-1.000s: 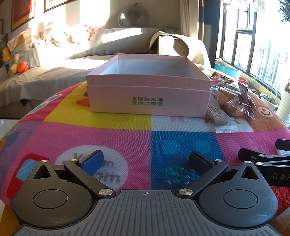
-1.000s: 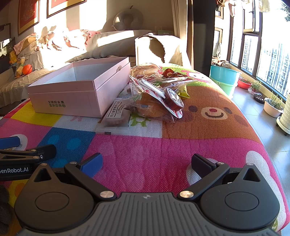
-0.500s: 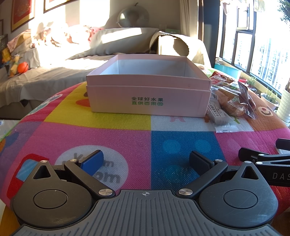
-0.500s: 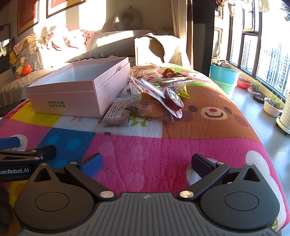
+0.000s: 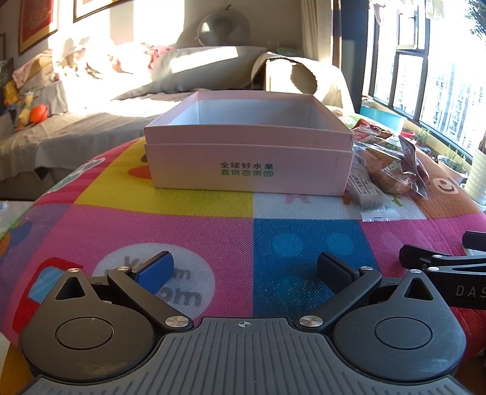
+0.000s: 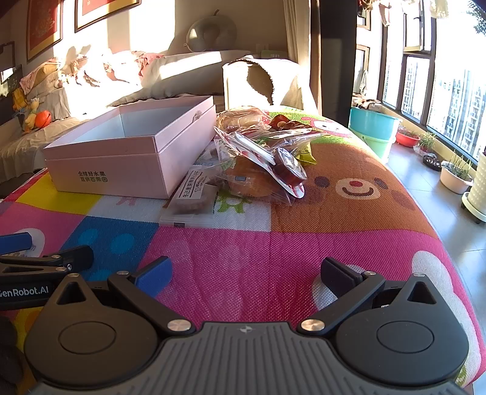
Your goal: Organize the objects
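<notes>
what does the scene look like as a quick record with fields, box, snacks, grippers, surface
surface: colourful cartoon play mat
box: pink cardboard box, open, no contents visible
snacks: pile of clear-wrapped snack packets on the mat, to the right of the box
nearest packet: flat white-label bar, by the box's front right corner
left gripper: open, holding nothing
right gripper: open, holding nothing

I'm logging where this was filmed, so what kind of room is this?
Most likely a home living room: a covered sofa heaped with cushions, framed pictures on the wall, and potted plants by big windows.
</notes>
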Tool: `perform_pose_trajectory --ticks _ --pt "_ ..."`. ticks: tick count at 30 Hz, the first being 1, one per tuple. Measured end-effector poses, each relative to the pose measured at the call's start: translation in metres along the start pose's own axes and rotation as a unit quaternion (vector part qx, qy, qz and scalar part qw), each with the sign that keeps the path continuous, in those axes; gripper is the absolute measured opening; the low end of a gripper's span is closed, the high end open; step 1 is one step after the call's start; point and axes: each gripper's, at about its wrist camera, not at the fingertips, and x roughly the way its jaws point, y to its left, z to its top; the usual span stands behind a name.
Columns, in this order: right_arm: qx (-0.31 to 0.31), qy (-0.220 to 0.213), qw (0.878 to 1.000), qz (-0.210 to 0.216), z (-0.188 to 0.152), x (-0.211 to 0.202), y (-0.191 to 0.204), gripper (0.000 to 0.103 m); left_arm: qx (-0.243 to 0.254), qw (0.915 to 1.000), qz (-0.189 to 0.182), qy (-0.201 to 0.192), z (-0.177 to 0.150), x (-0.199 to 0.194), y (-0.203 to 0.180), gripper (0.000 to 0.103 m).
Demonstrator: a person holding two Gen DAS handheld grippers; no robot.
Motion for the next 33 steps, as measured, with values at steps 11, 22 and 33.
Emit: perform_pose_trajectory --ticks 11,22,33 --pt "-0.006 0.053 0.998 0.014 0.014 0.003 -0.004 0.103 0.023 0.9992 -0.025 0.023 0.006 0.001 0.007 0.103" --pt "0.002 0.123 0.992 -0.013 0.029 0.008 0.004 0.103 -0.008 0.9949 -0.093 0.040 0.036 -0.004 0.043 0.103" --pt "0.006 0.155 0.988 0.021 0.042 0.007 -0.005 0.103 -0.012 0.9952 -0.076 -0.061 0.111 -0.014 0.087 0.103"
